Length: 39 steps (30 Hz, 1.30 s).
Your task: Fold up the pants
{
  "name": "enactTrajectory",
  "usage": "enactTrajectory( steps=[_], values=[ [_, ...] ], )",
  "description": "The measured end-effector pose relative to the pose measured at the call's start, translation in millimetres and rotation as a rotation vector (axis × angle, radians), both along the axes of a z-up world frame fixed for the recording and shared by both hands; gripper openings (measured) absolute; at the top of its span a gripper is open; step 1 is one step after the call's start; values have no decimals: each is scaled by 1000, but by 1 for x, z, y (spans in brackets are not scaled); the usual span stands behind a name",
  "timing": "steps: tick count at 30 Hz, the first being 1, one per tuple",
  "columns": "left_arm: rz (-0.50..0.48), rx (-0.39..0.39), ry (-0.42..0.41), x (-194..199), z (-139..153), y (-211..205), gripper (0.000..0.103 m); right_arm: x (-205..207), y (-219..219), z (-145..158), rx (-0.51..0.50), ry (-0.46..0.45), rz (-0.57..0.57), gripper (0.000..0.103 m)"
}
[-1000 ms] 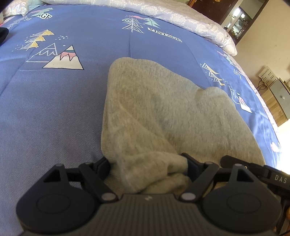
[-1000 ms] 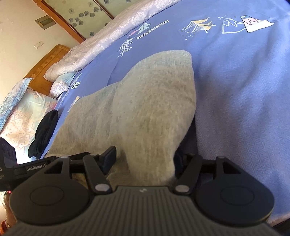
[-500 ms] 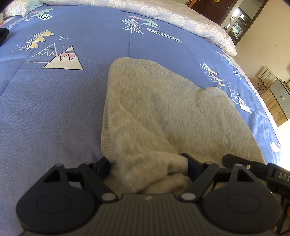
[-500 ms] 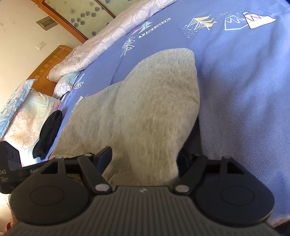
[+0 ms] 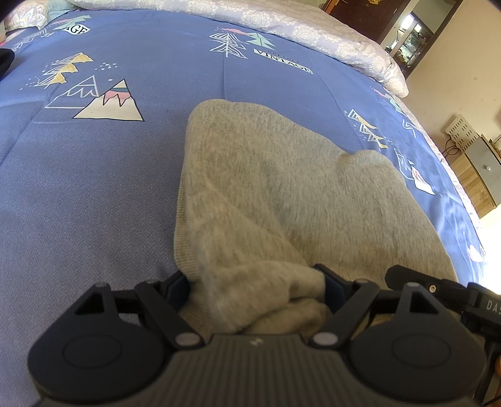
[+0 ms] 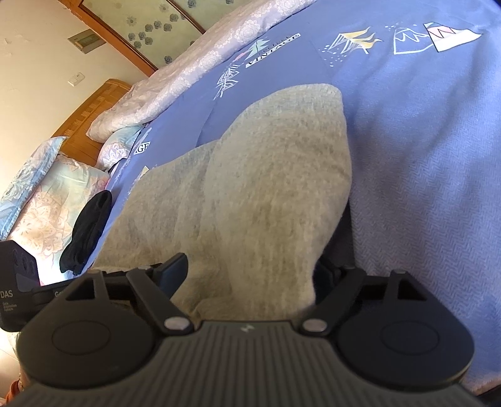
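Note:
The grey knit pants (image 5: pixel 281 188) lie on the blue printed bedspread (image 5: pixel 94 188), bunched and partly doubled over. My left gripper (image 5: pixel 255 281) has its jaws apart with a wad of the pants' near edge between them. My right gripper (image 6: pixel 250 272) also has its jaws apart, with the other near end of the pants (image 6: pixel 266 188) lifted between them. The fabric hides most of both grippers' fingers. The right gripper's body (image 5: pixel 438 288) shows at the lower right of the left wrist view.
A black garment (image 6: pixel 87 228) lies by the floral pillows (image 6: pixel 40 200) at the wooden headboard (image 6: pixel 94 106). A pale quilt (image 5: pixel 297 28) runs along the bed's far side. A bedside cabinet (image 5: pixel 482 169) stands past the right edge of the bed.
The right gripper has shifted slightly and its jaws have spread wider around the fabric. The left gripper and its wad of fabric have hardly moved.

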<state>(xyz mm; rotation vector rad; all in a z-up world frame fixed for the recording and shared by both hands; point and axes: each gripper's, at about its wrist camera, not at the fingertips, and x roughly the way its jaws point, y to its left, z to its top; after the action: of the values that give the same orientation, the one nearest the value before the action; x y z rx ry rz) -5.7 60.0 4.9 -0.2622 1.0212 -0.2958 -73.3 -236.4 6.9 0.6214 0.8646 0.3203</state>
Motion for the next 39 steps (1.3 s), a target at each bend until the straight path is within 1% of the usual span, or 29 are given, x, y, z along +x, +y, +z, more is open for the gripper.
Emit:
enactTrajectory(
  steps=[5, 8, 24, 39],
  values=[
    [0, -1, 0, 0, 0, 0, 84, 1, -8, -3, 44, 1, 4, 90],
    [0, 0, 0, 0, 0, 0, 84, 1, -12, -4, 63, -1, 7, 91],
    [-6, -13, 2, 2, 0, 1, 85, 2, -13, -1, 61, 1, 31, 93],
    [-6, -12, 0, 1, 0, 0, 86, 3, -12, -2, 68, 2, 22, 92]
  ],
)
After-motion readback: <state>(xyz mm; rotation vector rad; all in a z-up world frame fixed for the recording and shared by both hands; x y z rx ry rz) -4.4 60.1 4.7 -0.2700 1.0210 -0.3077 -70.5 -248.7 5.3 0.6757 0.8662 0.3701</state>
